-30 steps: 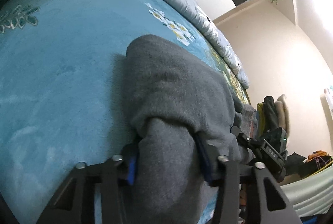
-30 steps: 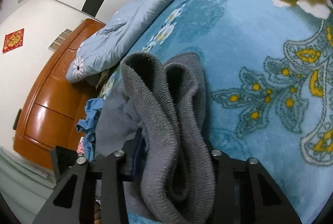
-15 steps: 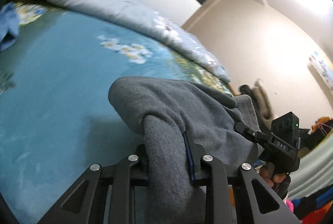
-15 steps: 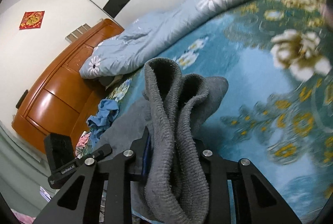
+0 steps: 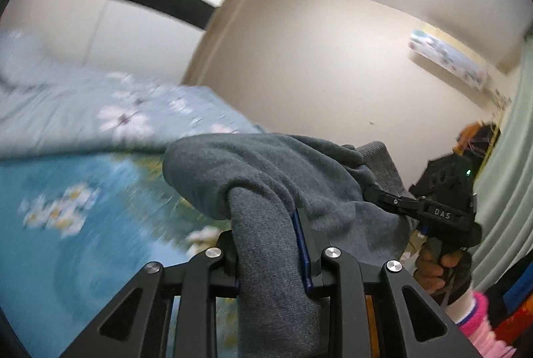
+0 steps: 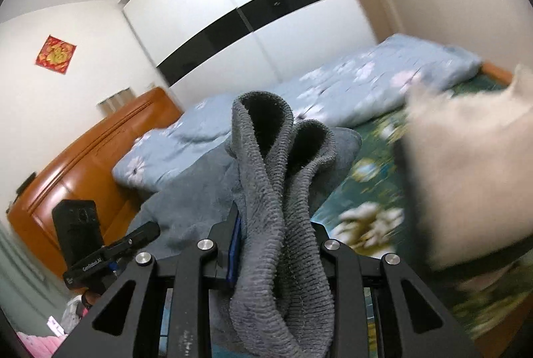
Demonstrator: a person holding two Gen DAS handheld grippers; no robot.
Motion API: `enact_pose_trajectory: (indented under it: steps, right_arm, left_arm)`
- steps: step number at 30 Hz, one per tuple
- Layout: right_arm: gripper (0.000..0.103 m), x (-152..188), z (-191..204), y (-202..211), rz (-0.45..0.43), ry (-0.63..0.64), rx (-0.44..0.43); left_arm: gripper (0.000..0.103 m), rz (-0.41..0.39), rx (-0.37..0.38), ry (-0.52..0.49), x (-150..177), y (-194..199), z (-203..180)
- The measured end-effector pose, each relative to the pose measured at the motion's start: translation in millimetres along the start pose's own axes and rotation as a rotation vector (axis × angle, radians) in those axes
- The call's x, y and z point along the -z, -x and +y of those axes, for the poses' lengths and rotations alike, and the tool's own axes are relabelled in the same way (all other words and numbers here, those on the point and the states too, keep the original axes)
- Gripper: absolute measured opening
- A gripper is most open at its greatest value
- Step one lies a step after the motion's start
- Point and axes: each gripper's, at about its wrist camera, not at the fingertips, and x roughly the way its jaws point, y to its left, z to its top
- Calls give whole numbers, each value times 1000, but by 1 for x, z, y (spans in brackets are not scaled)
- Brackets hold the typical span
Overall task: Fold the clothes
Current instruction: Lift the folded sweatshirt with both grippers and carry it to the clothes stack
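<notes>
I read the grey garment (image 5: 266,178) as soft matt knit cloth, its hem (image 6: 276,191) coarsely ribbed. Gripper fingers (image 5: 336,284): matt black plastic with bright metal screws. Headboard (image 6: 83,158): glossy varnished wood. Bed cover (image 5: 66,224): plush printed fabric.

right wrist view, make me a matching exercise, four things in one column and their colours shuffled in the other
Things:
1. ribbed knit garment pinched in the right gripper
2. glossy wooden headboard
3. floral quilt bunched on the bed
4. square paper wall decoration

Colours:
A. red and gold
B. pale blue
C. grey
D. orange-brown

Pairs: 1-C, 2-D, 3-B, 4-A
</notes>
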Motion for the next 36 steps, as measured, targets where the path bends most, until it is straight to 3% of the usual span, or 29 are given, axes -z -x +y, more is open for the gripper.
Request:
enact_pose_trajectory:
  steps: [5,10,13,17,20,23,26,31,33,36]
  right_arm:
    - [30,-50,-47,41,-38,-18,128]
    - [30,-84,-101,62,-41,-4,285]
    - [30,-99,-138,69,-49,-5,338]
    - [30,-116,-180,83,-90,-11,351]
    - [30,-115,-217,89,-119,-43,342]
    - [31,-96,-261,78,-85,-127,340]
    - [35,-71,-307,59,-21,-217,370]
    - [38,-54,-333,75,-104,-317,265]
    - [39,-55,-328,77,-95,-311,289]
    - [50,-58,-322,86,-113,-325,315]
  left_arm:
    - [27,1,44,-92,-37,-69,-53]
    - [26,35,71,-154,-40,-133,-107]
    - [26,36,93,-177,-36,-166,-135]
    - [26,28,138,-179,-29,-205,-159]
    - [26,89,170,-181,-10,-235,-164]
    - [26,173,150,-192,14,-263,-159]
    - [28,209,141,-162,25,-276,-148]
    - [34,186,148,-201,20,-268,-150]
    - [53,157,153,-191,15,-258,-146]
    - [64,113,124,-149,5,-245,-131]
